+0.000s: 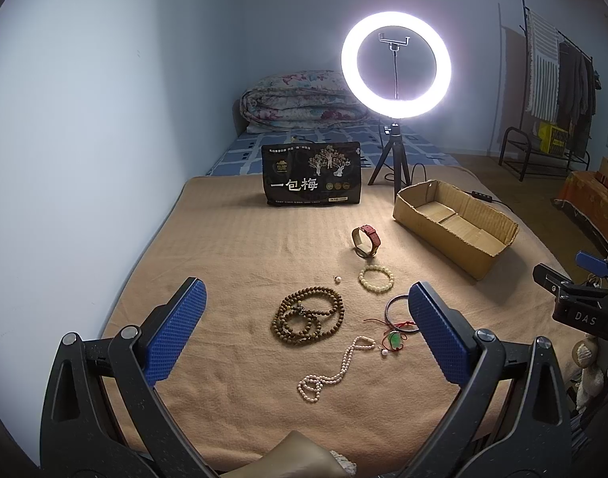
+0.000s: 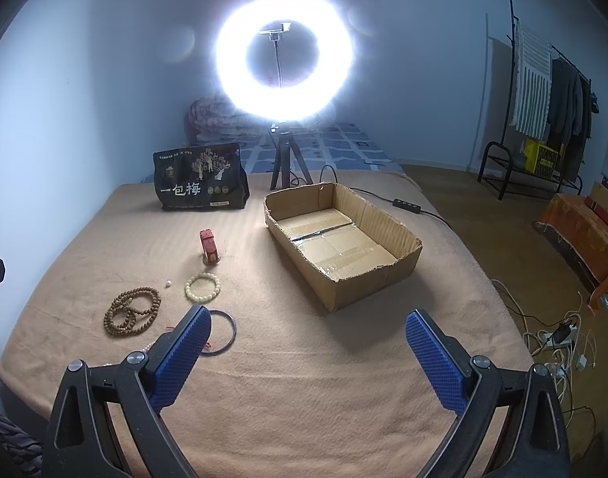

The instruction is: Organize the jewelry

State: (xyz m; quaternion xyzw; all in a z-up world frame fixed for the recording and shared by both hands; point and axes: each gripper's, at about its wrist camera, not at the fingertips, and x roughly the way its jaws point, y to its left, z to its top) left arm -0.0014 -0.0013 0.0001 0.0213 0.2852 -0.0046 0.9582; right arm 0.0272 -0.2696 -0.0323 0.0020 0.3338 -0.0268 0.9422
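Observation:
Jewelry lies on a tan blanket [image 1: 244,247]: brown wooden beads [image 1: 307,316], a pearl necklace [image 1: 336,370], a cream bead bracelet [image 1: 376,277], a dark bangle [image 1: 397,310], a green pendant on red cord [image 1: 395,340], a red-strap watch [image 1: 367,241] and a loose pearl [image 1: 337,278]. An empty cardboard box [image 2: 399,257] stands to the right. My left gripper [image 1: 306,298] is open above the beads. My right gripper [image 2: 308,324] is open and empty in front of the box, with the bangle [image 2: 224,328] by its left finger.
A black snack bag [image 1: 312,175] stands at the back of the blanket. A lit ring light [image 1: 395,61] on a tripod stands behind the box, its cable trailing right. A folded quilt [image 1: 300,101] lies further back. A clothes rack [image 2: 543,91] and floor cables [image 2: 559,338] are to the right.

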